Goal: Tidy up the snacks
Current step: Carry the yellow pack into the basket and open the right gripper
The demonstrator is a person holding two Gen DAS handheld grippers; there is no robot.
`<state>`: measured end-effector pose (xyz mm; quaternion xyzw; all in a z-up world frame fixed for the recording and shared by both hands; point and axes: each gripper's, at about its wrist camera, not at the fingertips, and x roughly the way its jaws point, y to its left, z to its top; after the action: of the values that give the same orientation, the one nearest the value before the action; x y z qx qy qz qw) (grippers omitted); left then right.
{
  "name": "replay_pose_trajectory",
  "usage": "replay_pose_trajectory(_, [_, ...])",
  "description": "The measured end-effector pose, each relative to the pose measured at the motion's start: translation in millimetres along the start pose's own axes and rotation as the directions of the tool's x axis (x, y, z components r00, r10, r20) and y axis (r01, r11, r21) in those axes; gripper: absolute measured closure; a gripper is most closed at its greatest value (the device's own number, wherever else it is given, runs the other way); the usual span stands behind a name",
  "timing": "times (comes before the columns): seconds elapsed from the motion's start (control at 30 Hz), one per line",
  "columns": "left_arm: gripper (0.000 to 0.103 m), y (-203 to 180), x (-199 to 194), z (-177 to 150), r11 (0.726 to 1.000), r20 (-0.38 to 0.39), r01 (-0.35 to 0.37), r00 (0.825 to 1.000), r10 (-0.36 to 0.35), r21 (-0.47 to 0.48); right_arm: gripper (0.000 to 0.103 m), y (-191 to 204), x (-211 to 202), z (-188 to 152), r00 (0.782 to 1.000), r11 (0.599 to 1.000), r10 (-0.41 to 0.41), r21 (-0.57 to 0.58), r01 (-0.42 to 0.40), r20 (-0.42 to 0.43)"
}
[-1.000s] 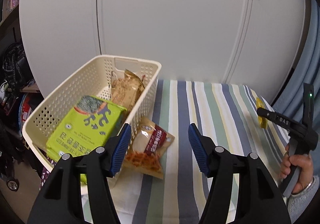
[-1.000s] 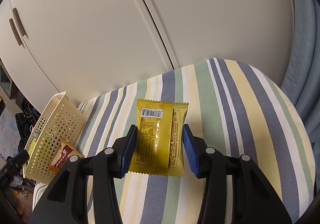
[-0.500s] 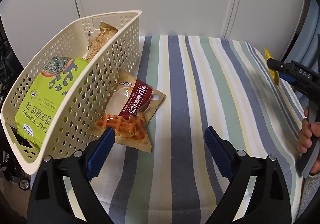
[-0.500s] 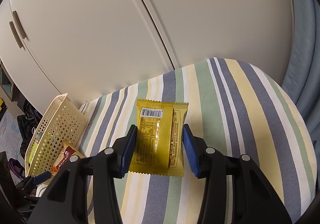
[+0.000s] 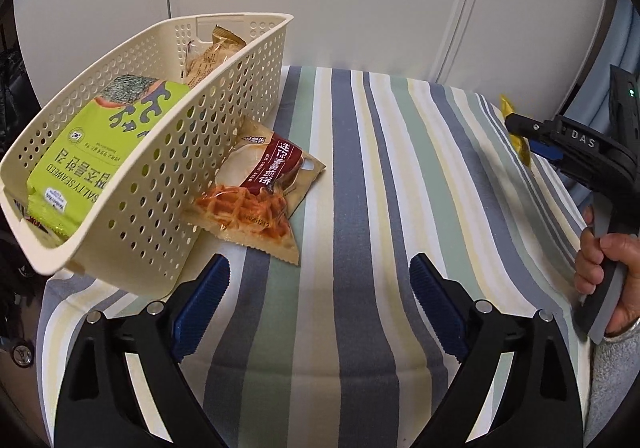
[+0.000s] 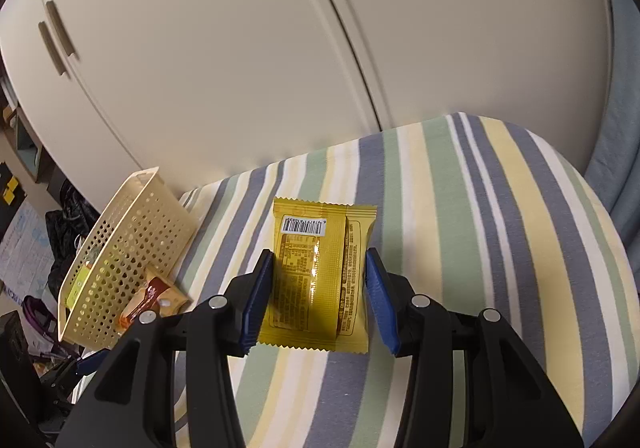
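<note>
Step in hand, as judged: collecting loose snacks into basket [image 5: 168, 152]; two packets outside it.

Right gripper [image 6: 318, 288]: clamped on yellow packet [image 6: 316, 276], pads pressing both long edges. Packet barcode side up, over striped cloth [image 6: 480, 228]; lifted or resting on cloth, cannot tell. Seen from left wrist view as a yellow sliver at the right gripper's tip, far right side, well apart from basket.

Left gripper [image 5: 320, 308]: released, jaws wide, nothing between. Hovering over cloth, just right of basket's near corner.

Basket: cream, perforated, at left edge of cloth, appears tilted. Inside: green seaweed pack [image 5: 92, 152] near end, tan packet [image 5: 208, 60] far end.

Red-brown packet [image 5: 260, 192]: flat on cloth, touching basket's outer wall, one edge tucked against or under it. Lying ahead and slightly left of left gripper.

Next move, judged:
- Right: carry yellow packet left across cloth, clear basket rim, release over the free space between green pack and tan packet.
- Left: advance toward red-brown packet, close on free right edge; edge by wall hard to reach.

Risk: thin foil may slip or buckle under pinch; light basket may shift if nudged.
</note>
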<state>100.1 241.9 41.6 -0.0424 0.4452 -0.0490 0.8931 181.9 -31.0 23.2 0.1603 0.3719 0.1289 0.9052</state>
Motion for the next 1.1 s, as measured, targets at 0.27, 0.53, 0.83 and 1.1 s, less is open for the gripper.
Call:
replay_pose_trajectory(0.27, [0.010,7.0,-37.0,-26.4,0.999,0.080,0.051,0.995,-0.052,0.017,0.057,32.6,1.9,-8.8,0.991,0.992,0.118,-0.027,-0.120,-0.065])
replay_pose_trajectory(0.53, [0.010,18.3,-64.8,-38.5,0.996,0.140,0.089,0.986,-0.088,0.000,0.057,127.1,16.2,12.5,0.958,0.956,0.252,-0.118,-0.268,-0.134])
replay_pose_trajectory(0.83, [0.010,35.8,-78.7,-44.8,0.990,0.173,0.138,0.976,-0.133,-0.014,0.056,252.5,54.0,37.3,0.938,0.913,0.301,-0.232,-0.335,-0.172])
replay_pose_trajectory(1.1, [0.009,51.7,-77.8,-47.4,0.984,0.172,0.173,0.971,-0.163,-0.049,0.021,292.4,89.8,41.6,0.947,0.910,0.266,-0.278,-0.309,-0.182])
